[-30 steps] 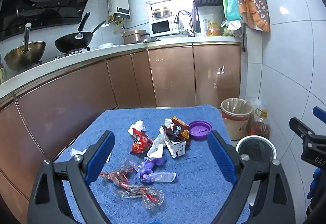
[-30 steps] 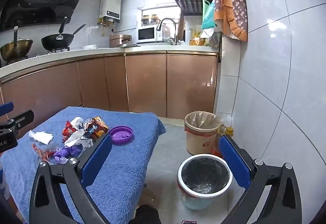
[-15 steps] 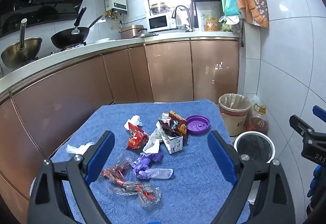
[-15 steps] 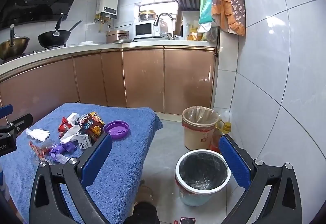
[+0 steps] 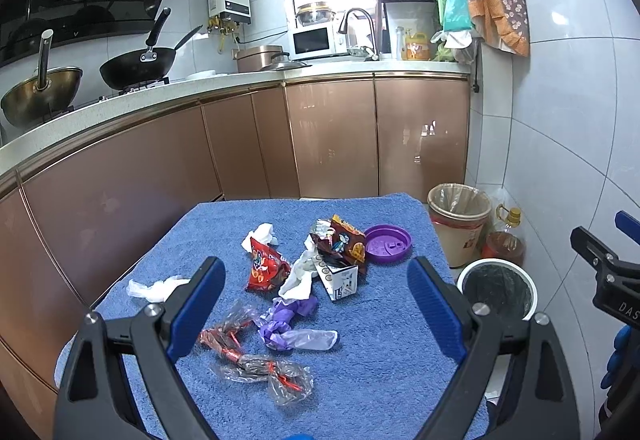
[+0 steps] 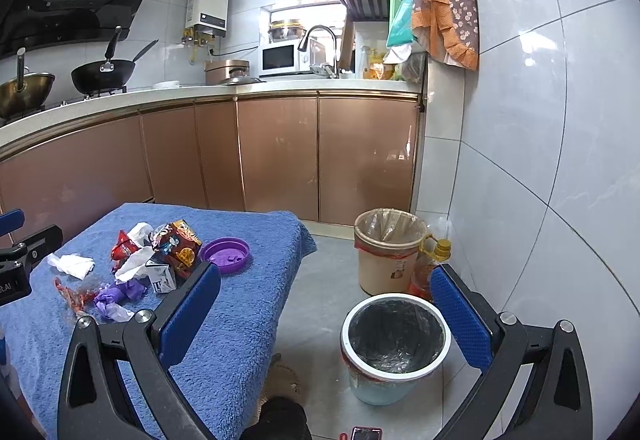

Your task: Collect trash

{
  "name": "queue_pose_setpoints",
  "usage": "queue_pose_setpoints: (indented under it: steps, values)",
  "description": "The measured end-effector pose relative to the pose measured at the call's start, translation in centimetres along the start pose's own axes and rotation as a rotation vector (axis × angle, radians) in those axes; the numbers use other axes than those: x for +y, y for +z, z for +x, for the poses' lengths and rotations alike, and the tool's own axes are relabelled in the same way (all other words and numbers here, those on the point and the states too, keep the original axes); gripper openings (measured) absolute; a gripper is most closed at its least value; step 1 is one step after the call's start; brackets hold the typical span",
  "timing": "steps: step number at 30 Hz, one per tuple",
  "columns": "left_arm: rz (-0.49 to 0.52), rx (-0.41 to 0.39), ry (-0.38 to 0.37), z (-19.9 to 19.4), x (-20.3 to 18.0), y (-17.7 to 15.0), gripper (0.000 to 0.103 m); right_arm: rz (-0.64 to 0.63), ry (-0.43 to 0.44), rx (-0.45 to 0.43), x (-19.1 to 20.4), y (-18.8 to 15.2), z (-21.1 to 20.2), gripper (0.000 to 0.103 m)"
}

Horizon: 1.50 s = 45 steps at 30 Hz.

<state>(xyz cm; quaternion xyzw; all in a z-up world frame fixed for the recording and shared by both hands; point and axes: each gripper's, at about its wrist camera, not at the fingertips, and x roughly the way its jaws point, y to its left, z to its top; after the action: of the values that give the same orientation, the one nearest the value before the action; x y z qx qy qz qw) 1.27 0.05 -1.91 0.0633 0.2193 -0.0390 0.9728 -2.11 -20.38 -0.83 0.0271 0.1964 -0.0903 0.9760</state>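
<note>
Trash lies on a blue towel-covered table [image 5: 376, 372]: a red snack bag [image 5: 266, 266], a dark snack bag [image 5: 342, 242], a small milk carton [image 5: 340, 280], white tissues [image 5: 158, 287], a purple glove [image 5: 294, 324], clear wrappers [image 5: 260, 368] and a purple lid [image 5: 388, 243]. My left gripper [image 5: 316, 308] is open and empty above the table's near part. My right gripper [image 6: 324, 308] is open and empty, over the floor beside the table. A black-lined white bin [image 6: 396, 340] stands on the floor below it.
A beige lined bin [image 6: 386, 248] and an oil bottle [image 6: 428, 272] stand by the tiled wall on the right. Brown kitchen cabinets [image 5: 332, 136] run behind the table. A phone [image 6: 365, 433] lies on the floor near the bottom edge.
Both grippers have drawn back and risen a little, so the table and bins look slightly farther away. Both stay open and empty.
</note>
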Motion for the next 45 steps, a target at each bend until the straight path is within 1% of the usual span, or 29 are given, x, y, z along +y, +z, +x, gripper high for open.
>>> queue_pose_setpoints:
  steps: [7, 26, 31, 40, 45]
  values:
    - [0.002, -0.016, 0.004, -0.16, -0.14, 0.05, 0.093, 0.007, -0.008, -0.001, -0.25, 0.02, -0.06, 0.103]
    - [0.003, -0.014, -0.001, -0.44, -0.62, 0.31, 0.093, 0.013, -0.015, 0.0, -0.63, 0.09, -0.25, 0.103]
    - [0.003, -0.016, 0.01, -0.32, -0.57, 0.32, 0.093, 0.013, -0.015, -0.003, -0.59, 0.04, -0.21, 0.103]
    - [0.015, -0.006, 0.032, 0.08, -0.51, 0.26, 0.093, 0.013, -0.013, -0.007, -0.58, 0.07, -0.21, 0.103]
    - [0.023, 0.004, 0.027, 0.08, -0.57, 0.34, 0.093, 0.014, -0.004, -0.016, -0.58, 0.05, -0.3, 0.103]
